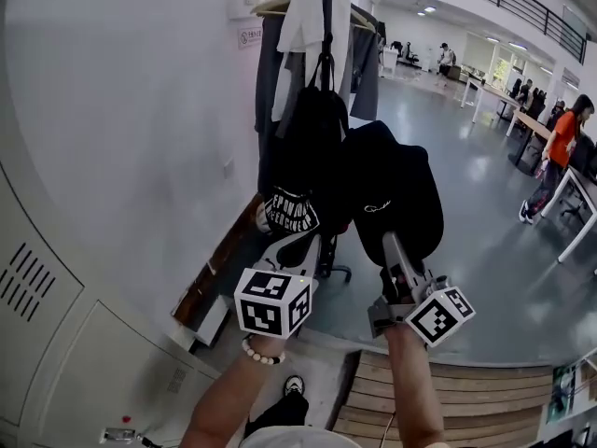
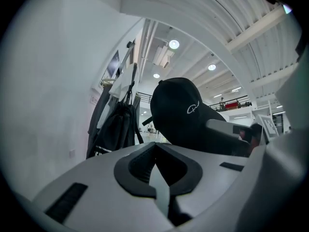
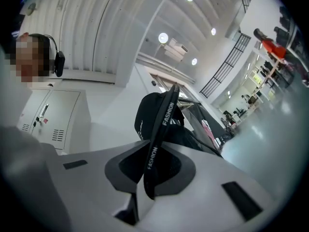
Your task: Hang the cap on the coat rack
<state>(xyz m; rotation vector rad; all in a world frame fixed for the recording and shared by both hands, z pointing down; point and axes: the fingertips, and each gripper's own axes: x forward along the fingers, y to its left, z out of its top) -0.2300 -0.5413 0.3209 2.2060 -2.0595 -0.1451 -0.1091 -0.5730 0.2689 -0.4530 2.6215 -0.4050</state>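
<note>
The cap (image 1: 392, 199), black with a small white embroidered mark, is being held in the air by the right gripper (image 1: 392, 245). It is being carried at about 11 o'clock from that gripper's marker cube (image 1: 438, 315). In the right gripper view, the two jaws are being pinched together on the cap's strap (image 3: 161, 129), a black band printed FASHION. The crown of the cap is being shown just beyond the jaw tips.

The cap is being held apart from the top of the coat rack (image 1: 269, 7), which is standing at 11 o'clock from it, near the white wall (image 1: 121, 110). The rack is being loaded with a white garment (image 1: 303, 26), grey garments and a black bag (image 1: 312, 147). The bag is hanging just beside the cap, at its 9 o'clock; whether the two are touching cannot be told.

The left gripper (image 1: 300, 243) is being held below the bag, at 8 o'clock from the cap. In the left gripper view, its jaws are being pressed against each other with nothing between them.
</note>
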